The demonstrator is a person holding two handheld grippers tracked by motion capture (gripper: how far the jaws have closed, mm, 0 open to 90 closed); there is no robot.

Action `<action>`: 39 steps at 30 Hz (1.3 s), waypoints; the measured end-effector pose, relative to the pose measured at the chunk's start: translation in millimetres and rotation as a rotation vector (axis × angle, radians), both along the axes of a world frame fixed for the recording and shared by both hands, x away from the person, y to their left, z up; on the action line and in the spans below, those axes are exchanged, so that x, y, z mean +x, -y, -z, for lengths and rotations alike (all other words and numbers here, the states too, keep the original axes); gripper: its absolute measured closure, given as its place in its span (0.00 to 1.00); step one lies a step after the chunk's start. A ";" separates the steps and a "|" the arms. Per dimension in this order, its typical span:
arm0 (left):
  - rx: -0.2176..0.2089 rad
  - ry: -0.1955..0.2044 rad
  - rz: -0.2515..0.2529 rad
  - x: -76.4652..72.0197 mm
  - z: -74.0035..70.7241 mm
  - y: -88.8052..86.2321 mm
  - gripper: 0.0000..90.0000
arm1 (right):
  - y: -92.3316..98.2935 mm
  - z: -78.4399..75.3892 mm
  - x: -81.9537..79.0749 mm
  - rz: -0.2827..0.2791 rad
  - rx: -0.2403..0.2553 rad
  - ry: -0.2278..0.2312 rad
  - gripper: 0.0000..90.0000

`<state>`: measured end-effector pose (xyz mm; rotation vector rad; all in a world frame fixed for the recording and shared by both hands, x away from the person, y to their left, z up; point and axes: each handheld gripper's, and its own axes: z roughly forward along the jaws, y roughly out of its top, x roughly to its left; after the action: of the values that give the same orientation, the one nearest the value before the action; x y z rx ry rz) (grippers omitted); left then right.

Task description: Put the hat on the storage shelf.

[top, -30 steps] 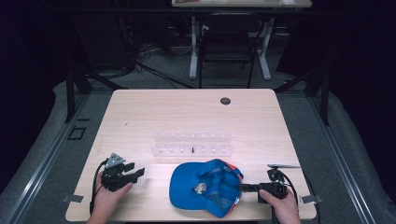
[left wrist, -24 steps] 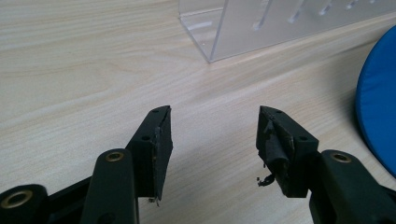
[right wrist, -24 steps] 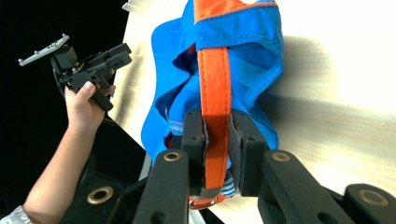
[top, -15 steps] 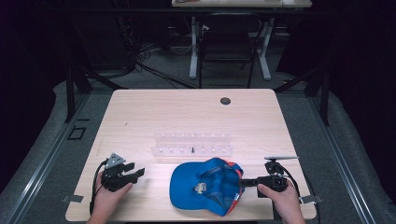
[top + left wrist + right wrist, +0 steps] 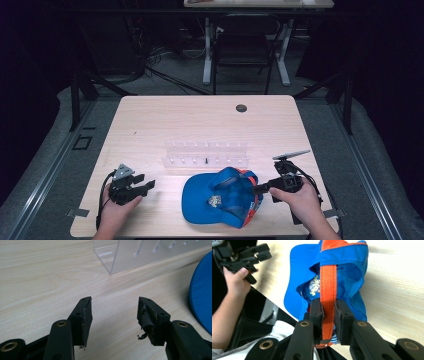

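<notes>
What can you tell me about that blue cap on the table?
The blue cap looks like soft fabric, with orange trim and a small printed emblem on its crown. Its brim points toward the person's left hand, and it sits at the near edge of the wooden table, just in front of a clear plastic rack. The right tongs are shut on its orange strap at the back, so that end looks raised and the crown sags. The left tongs are open and apart from it.

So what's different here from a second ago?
The right gripper, its jaws clamped on the blue cap's orange strap, has risen, lifting the cap's back edge off the table. The left gripper stayed put, jaws open and empty. The clear rack hasn't moved.
</notes>
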<state>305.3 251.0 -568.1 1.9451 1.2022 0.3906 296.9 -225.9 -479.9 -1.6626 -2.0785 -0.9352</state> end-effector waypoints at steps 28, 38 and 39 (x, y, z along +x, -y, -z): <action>0.007 -0.008 0.007 -0.3 -0.6 1.0 0.51 | -31.3 -74.7 15.8 0.004 -0.192 -0.009 0.87; 0.006 -0.008 0.007 -0.4 -0.7 0.9 0.51 | -39.6 -100.7 19.8 -0.016 -0.190 -0.027 0.87; 0.006 -0.008 0.007 -0.4 -0.6 1.0 0.51 | -41.9 -103.3 19.4 0.000 -0.185 -0.023 0.87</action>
<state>304.9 250.0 -567.4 1.9575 1.2000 0.3831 316.3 -184.0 -376.6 -1.7529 -2.2074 -0.7398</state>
